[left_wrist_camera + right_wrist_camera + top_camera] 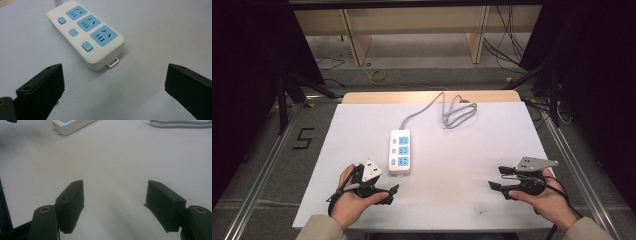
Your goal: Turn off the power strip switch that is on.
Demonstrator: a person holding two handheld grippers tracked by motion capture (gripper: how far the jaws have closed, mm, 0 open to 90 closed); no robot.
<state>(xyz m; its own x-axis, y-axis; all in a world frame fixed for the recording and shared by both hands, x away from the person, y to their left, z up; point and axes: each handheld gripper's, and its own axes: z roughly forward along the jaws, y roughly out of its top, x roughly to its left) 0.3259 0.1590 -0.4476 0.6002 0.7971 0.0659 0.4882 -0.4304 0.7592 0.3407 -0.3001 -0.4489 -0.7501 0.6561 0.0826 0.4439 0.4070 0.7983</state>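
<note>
Power strip (85, 33) just ahead of wide-open, empty left gripper (113, 82), seemingly apart.

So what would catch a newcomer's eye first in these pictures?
A white power strip with three blue sockets lies mid-table on the white tabletop, its grey cord looped behind it. The left claw and right claw both stand open, one on each side near the front edge.
</note>
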